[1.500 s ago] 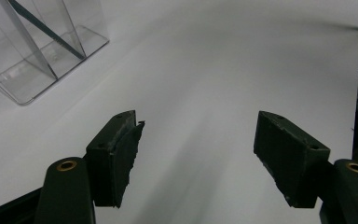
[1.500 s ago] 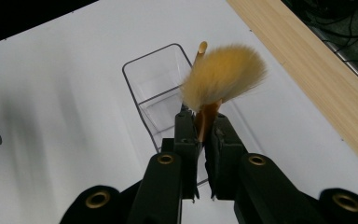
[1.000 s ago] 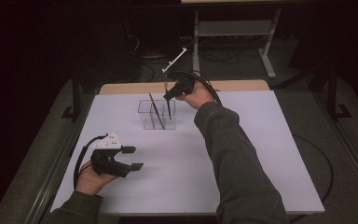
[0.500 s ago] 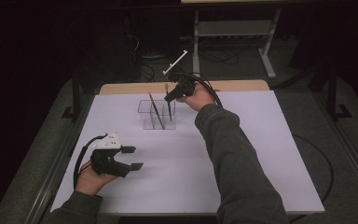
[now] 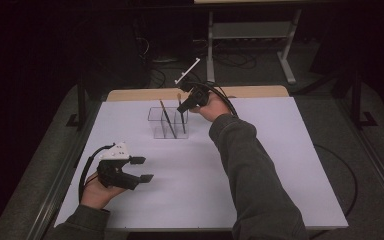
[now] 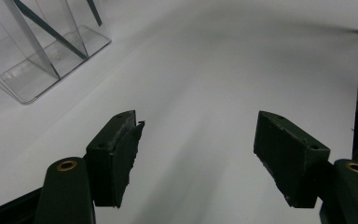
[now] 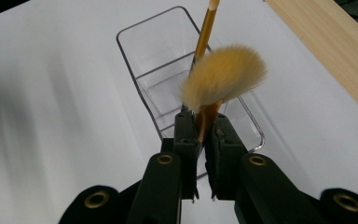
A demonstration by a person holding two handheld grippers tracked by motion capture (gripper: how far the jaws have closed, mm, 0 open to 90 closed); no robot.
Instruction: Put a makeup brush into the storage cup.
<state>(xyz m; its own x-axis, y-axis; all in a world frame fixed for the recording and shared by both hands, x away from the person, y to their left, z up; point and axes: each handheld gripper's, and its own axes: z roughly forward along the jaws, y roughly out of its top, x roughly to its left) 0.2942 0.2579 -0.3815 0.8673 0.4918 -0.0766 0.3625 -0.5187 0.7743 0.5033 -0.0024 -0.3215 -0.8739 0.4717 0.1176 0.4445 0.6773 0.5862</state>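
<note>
Right gripper view: fingers (image 7: 200, 135) clamped on unlabelled brush (image 7: 223, 77) over clear organizer (image 7: 135, 56); left gripper (image 6: 198, 154) fingers apart.

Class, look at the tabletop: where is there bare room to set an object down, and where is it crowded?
Bare room: the white table right of the person's sleeve, and the stretch between the left gripper and the clear organizer. Crowded: around the organizer, where the right gripper holds a brush above it, with thin dark sticks leaning inside.
</note>
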